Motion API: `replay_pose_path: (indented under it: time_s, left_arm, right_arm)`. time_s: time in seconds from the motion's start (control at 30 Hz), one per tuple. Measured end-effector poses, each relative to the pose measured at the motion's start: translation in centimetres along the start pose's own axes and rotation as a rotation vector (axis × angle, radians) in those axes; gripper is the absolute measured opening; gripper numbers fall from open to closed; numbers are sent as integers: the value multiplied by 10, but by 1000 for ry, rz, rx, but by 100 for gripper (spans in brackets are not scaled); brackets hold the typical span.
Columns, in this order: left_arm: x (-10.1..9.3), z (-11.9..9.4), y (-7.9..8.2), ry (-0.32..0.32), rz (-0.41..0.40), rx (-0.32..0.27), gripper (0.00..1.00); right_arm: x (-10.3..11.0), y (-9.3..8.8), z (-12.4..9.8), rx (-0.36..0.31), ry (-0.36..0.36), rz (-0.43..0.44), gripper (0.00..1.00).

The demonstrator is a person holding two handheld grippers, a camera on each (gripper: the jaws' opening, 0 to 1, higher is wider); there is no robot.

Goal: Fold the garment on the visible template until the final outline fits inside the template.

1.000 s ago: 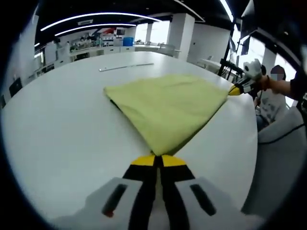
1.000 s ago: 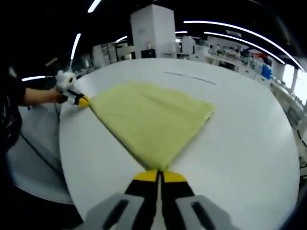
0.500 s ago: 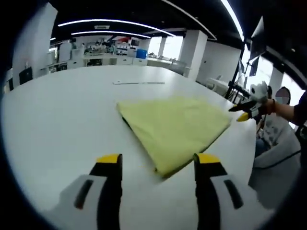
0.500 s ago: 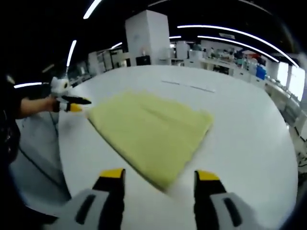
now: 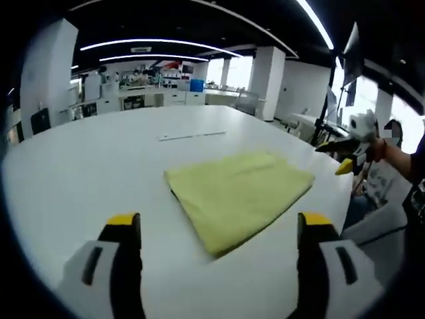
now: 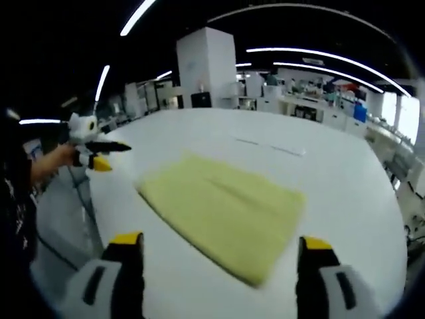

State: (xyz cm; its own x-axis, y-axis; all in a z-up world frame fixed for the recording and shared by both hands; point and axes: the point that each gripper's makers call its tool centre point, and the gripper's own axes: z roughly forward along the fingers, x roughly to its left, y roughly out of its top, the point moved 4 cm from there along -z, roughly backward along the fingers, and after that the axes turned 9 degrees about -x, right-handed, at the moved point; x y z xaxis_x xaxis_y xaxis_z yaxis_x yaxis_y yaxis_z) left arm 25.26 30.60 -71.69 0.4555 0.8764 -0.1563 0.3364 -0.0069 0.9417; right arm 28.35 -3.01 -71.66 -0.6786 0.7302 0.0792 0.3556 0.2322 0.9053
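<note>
A yellow-green garment (image 5: 238, 195) lies folded flat into a rough rectangle on the white table (image 5: 86, 166). In the left gripper view my left gripper (image 5: 220, 229) stands open, its jaws wide apart, pulled back from the cloth's near corner. The right gripper (image 5: 345, 156) appears at the far right of that view, lifted off the table beside the cloth. In the right gripper view the garment (image 6: 226, 209) lies ahead of my open right gripper (image 6: 221, 249), which holds nothing. The left gripper (image 6: 96, 154) is at the left there, raised off the table.
A thin pale strip (image 5: 192, 135) lies on the table beyond the garment, seen again as the strip (image 6: 269, 146). A person's hand and sleeve (image 6: 40, 166) hold the far gripper. White columns, benches and shelves stand around the table.
Both grippers were shut on the garment's corners, then opened and let go. Both have since drawn back and up, and the cloth rests flat on the table.
</note>
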Motion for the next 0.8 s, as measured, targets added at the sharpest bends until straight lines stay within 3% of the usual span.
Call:
replay_pose_path:
  time_s: [0.23,0.5,0.8]
  left_arm:
    - [-8,-9,4,22,29,17,99]
    - [-14,-21,2,30,40,28,99]
    - [-16,-30,-6,60,10,56,99]
  right_arm:
    - [19,15,-7,-20,-10,11,100]
    - [21,23,-22,-27,-31,-19,100]
    - [23,13,-33,-17,-48,4,100]
